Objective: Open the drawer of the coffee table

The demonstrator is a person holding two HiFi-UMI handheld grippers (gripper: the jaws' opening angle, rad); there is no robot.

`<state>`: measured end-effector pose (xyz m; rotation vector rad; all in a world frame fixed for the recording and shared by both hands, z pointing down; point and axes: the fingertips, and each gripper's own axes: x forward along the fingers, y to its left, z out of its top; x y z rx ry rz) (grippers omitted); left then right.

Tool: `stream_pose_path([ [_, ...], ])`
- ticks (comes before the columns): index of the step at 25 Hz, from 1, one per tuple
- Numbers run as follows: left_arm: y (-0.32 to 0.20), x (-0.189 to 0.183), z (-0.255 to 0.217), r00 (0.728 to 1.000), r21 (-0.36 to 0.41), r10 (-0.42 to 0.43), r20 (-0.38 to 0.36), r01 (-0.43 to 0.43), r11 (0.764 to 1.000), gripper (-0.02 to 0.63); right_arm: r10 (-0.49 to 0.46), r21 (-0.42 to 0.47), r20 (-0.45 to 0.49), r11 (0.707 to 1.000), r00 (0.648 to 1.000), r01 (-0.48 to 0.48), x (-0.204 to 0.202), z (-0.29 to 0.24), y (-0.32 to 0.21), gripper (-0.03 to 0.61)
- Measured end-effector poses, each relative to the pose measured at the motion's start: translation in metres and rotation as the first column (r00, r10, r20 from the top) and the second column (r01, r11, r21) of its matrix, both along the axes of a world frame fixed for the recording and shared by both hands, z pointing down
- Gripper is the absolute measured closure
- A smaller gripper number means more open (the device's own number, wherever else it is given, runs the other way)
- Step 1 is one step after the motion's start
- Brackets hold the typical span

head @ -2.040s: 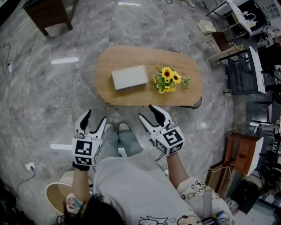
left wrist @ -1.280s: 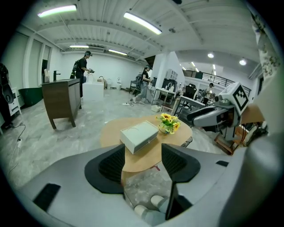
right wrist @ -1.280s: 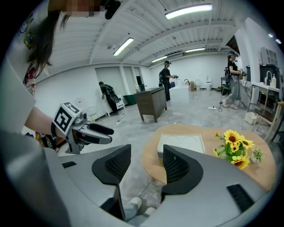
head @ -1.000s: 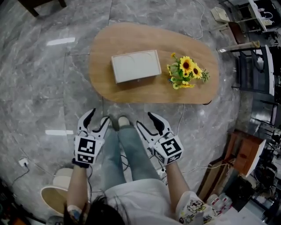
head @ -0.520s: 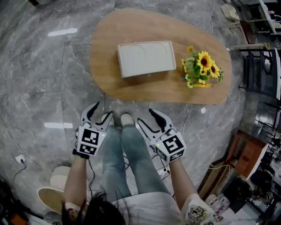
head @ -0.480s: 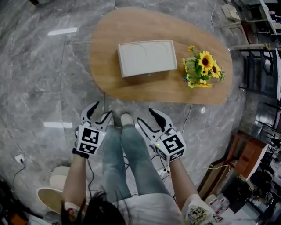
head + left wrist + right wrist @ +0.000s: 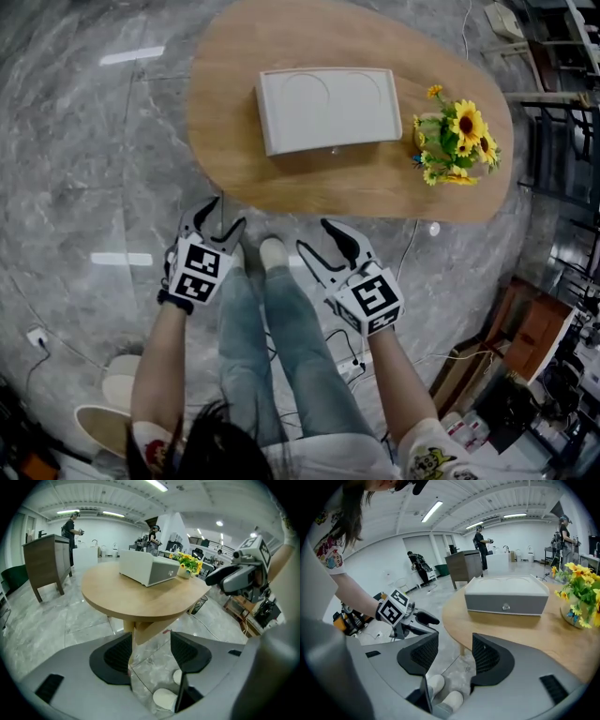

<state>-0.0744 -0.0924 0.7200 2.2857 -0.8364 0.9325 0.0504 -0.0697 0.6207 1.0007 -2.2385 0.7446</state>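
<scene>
An oval wooden coffee table carries a pale grey drawer box whose front with a small round knob faces me and is closed flush. My left gripper is open at the table's near left edge, nothing between its fingers. My right gripper is open too, just short of the near edge, below the box. From the left gripper view, the box sits up on the tabletop; the right gripper view has the box straight ahead.
A bunch of sunflowers stands on the table's right end. My feet in white shoes are under the near edge. A cable trails on the marble floor; chairs and furniture crowd the right. People stand far off by a dark cabinet.
The table has come closer and larger in the head view. Both open grippers have moved forward up to its near edge. The drawer has stayed closed.
</scene>
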Motion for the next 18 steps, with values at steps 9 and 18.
stream_pose_path([
  [9,-0.019,0.017,0.031,0.993,0.027,0.12,0.018,-0.12,0.992,0.379,0.011,-0.025,-0.002,1.0,1.0,-0.011,0.009,0.019,0.012,0.386],
  [18,-0.029,0.023,0.04,0.978,0.07,0.2,0.055,-0.204,0.977,0.466,0.042,-0.045,0.003,0.998,0.999,-0.041,0.017,0.027,0.022,0.387],
])
